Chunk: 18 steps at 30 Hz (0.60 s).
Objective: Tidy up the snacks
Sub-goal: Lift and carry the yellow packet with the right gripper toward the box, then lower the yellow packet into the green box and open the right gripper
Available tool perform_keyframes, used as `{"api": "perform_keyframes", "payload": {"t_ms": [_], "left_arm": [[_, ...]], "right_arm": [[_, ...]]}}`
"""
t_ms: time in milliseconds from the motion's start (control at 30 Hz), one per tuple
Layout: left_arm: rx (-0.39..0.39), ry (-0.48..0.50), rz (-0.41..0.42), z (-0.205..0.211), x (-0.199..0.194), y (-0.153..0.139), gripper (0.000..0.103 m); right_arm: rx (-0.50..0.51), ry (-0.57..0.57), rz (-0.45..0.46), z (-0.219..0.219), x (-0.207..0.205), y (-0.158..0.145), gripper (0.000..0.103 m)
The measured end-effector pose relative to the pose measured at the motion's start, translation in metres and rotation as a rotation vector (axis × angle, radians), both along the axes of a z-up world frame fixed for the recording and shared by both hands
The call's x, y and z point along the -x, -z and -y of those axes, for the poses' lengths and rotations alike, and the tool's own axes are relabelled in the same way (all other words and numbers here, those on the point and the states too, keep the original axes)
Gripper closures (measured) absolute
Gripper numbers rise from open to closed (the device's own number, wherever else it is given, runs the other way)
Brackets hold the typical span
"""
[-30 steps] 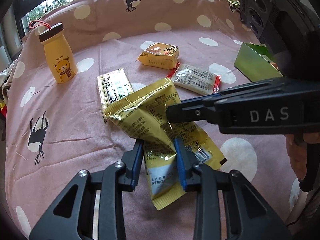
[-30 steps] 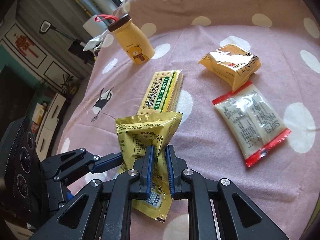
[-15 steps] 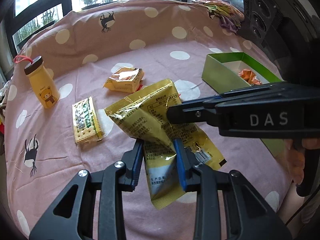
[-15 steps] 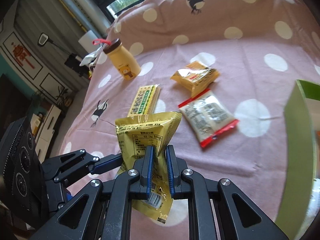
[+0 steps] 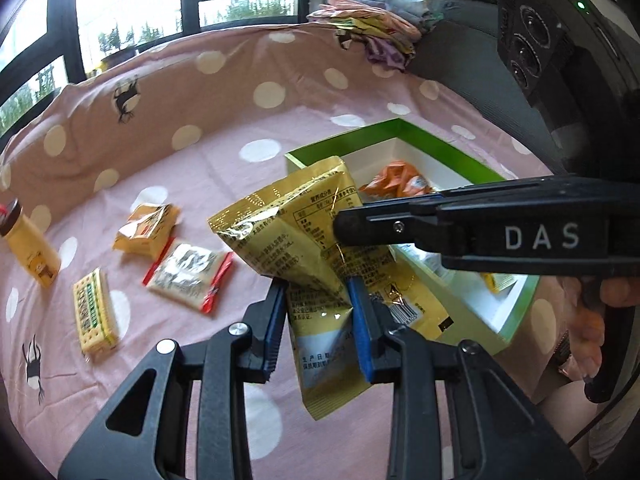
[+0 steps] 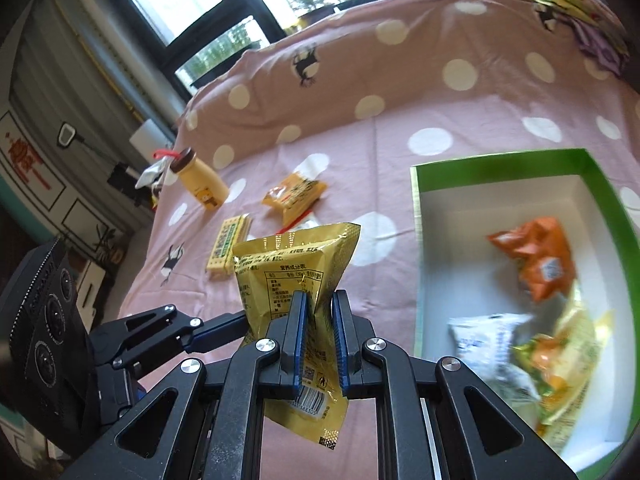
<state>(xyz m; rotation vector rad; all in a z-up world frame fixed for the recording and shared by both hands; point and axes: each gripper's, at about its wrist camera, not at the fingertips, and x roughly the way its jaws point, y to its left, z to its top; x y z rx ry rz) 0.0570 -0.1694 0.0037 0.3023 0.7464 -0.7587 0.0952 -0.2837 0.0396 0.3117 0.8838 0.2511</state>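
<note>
Both grippers hold one gold snack bag [image 5: 304,240] in the air above the pink dotted cloth. My left gripper [image 5: 318,312] is shut on its lower part. My right gripper [image 6: 318,320] is shut on its middle; it crosses the left wrist view from the right [image 5: 360,232]. The bag [image 6: 296,272] hangs left of a green box with a white inside [image 6: 424,264]. The box [image 5: 400,130] holds an orange packet [image 6: 536,256], a white packet [image 6: 492,340] and a yellow-green packet [image 6: 568,356].
On the cloth lie a green-yellow cracker pack [image 5: 93,312], a clear red-edged packet [image 5: 188,276], a small yellow packet [image 5: 146,230] and a yellow bear bottle [image 5: 30,248]. Folded clothes [image 5: 372,24] lie at the far edge. A dark sofa [image 5: 472,60] stands behind.
Both grippers have carried the gold bag to the right, away from the loose snacks. The green box has come into full view beside and behind the bag.
</note>
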Motion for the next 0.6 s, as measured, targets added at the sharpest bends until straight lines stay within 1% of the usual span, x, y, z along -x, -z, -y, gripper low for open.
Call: {"api": "perform_keyframes", "payload": {"t_ms": [67, 200, 333, 500, 600], "left_arm": [[0.006, 0.013, -0.010, 0.010, 0.002, -0.004, 0.072], [0.006, 0.055, 0.005, 0.034, 0.009, -0.009, 0.072], [0.002, 0.093, -0.002, 0.061, 0.015, -0.011, 0.072], [-0.002, 0.132, -0.007, 0.094, 0.022, -0.008, 0.072], [0.005, 0.151, -0.032, 0.112, 0.022, -0.004, 0.072]], "right_arm": [[-0.006, 0.023, 0.011, 0.012, 0.006, -0.004, 0.088], [-0.008, 0.066, 0.030, 0.037, 0.017, -0.012, 0.088], [-0.008, 0.110, 0.037, 0.064, 0.028, -0.015, 0.088], [0.022, 0.176, 0.035, 0.091, 0.039, -0.016, 0.088], [0.032, 0.214, 0.026, 0.107, 0.044, -0.014, 0.088]]}}
